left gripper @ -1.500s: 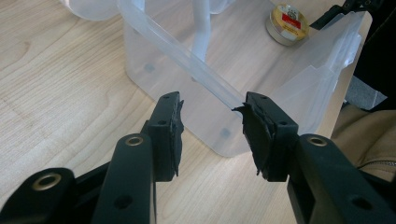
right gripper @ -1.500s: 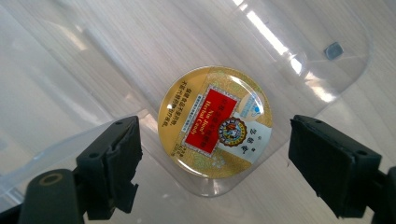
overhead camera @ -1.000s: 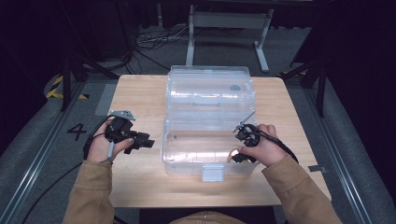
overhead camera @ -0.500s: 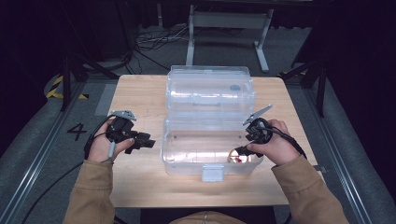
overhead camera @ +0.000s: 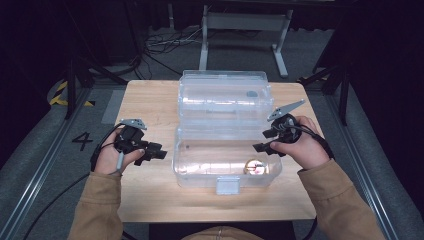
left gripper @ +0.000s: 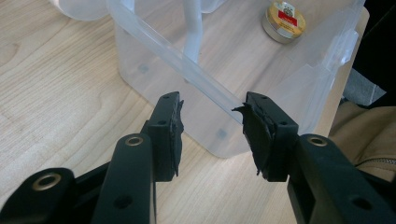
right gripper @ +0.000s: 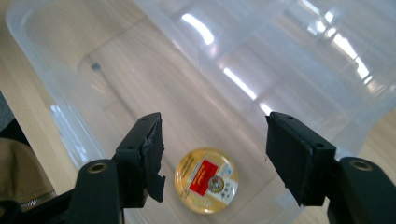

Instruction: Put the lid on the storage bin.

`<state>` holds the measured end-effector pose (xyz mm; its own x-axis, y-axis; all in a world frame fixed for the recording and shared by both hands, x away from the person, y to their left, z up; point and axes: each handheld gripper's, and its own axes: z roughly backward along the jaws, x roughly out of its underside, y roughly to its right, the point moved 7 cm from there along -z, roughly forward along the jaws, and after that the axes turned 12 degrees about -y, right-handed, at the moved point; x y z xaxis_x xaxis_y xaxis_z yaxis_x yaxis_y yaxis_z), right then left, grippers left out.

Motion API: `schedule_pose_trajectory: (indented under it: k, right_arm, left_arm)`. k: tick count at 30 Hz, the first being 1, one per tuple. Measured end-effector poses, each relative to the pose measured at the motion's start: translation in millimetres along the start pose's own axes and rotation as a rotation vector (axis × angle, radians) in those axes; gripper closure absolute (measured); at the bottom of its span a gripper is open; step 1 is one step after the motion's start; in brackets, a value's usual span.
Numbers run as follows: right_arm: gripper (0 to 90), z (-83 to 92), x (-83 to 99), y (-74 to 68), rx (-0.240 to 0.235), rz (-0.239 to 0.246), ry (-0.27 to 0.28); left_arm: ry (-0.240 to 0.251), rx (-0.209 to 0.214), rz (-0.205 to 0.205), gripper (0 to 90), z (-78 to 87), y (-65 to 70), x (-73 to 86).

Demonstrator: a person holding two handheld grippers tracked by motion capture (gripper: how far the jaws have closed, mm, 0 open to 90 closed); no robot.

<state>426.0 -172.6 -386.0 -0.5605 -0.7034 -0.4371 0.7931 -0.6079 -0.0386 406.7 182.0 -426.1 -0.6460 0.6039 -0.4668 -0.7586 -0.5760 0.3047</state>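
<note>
One gold tin (right gripper: 206,180) inside clear bin (overhead camera: 187,170)

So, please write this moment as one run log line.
left claw: open, beside bin | right claw: open, over tin | tin: inside bin | lid: open

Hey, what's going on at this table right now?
A person sits at a wooden table with a claw in each hand, working around a clear plastic bin whose lid is flipped open behind it. A small round gold tin lies on the bin's floor near the right end. The right claw is open and hangs above the tin, holding nothing. The left claw is also open and empty, pointing at the bin's outer wall from the left side.
</note>
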Motion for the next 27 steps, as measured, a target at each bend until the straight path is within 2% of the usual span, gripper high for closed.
schedule_pose_trajectory:
  k: [3, 9, 15, 20, 27]
  right_arm:
    - [37.7, 6.3, -10.7, 2.0, -0.001, 0.017, 0.039]
    - [38.2, 13.6, -31.0, 8.2, 0.005, 0.040, 0.074]
    - [38.2, 18.1, -61.0, 14.3, 0.008, 0.085, 0.108]
    - [38.5, 17.6, -78.1, 17.6, 0.003, 0.093, 0.122]
    - [39.4, 5.4, -102.1, 30.8, -0.007, 0.075, 0.138]
  left_arm:
    - [0.004, 0.001, 0.003, 57.6, 0.3, 0.3, 1.3]
    - [0.005, 0.001, 0.007, 57.6, 1.2, 1.1, 4.3]
    - [0.005, 0.004, 0.003, 57.6, 1.8, 5.5, 6.5]
    - [0.010, 0.001, 0.007, 57.7, 3.6, 6.2, 9.6]
    - [0.013, -0.003, 0.014, 57.7, 5.9, 6.1, 14.2]
